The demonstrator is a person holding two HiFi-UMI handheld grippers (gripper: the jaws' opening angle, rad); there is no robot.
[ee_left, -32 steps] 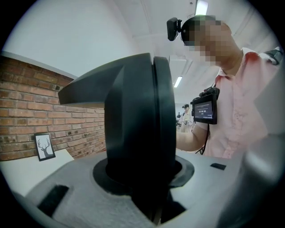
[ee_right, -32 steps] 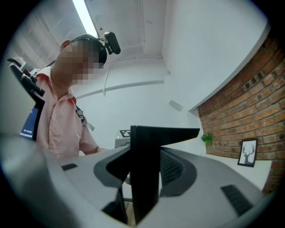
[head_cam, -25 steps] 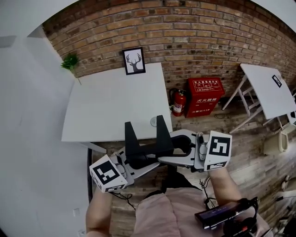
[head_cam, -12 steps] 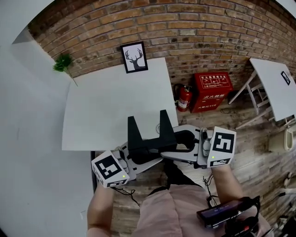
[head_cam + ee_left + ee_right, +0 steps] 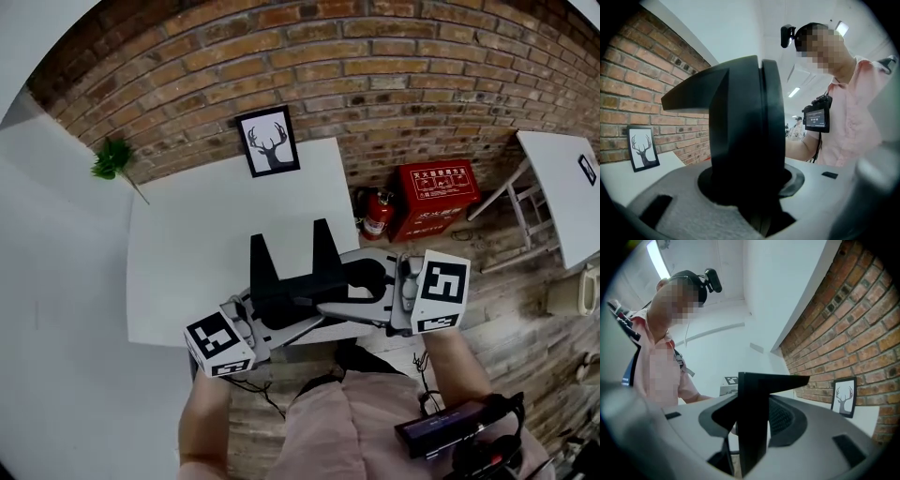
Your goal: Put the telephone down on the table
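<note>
The black telephone [image 5: 291,286], a flat base with two upright prongs, hangs between both grippers over the near part of the white table [image 5: 187,244]. My left gripper [image 5: 279,315] reaches in from the lower left and is shut on its base. From the right, my right gripper [image 5: 333,298] is shut on it too. In the left gripper view the telephone [image 5: 740,154] fills the space between the grey jaws. In the right gripper view one black prong [image 5: 752,423] stands between the jaws.
A framed deer picture [image 5: 269,142] leans on the brick wall at the table's far edge, with a small green plant [image 5: 112,159] at the far left. A fire extinguisher [image 5: 378,214] and red box [image 5: 439,197] stand on the floor to the right. A second white table [image 5: 562,178] is further right.
Both grippers have carried the telephone forward together, from in front of the table's near edge to over the tabletop. The grip on it looks the same.
</note>
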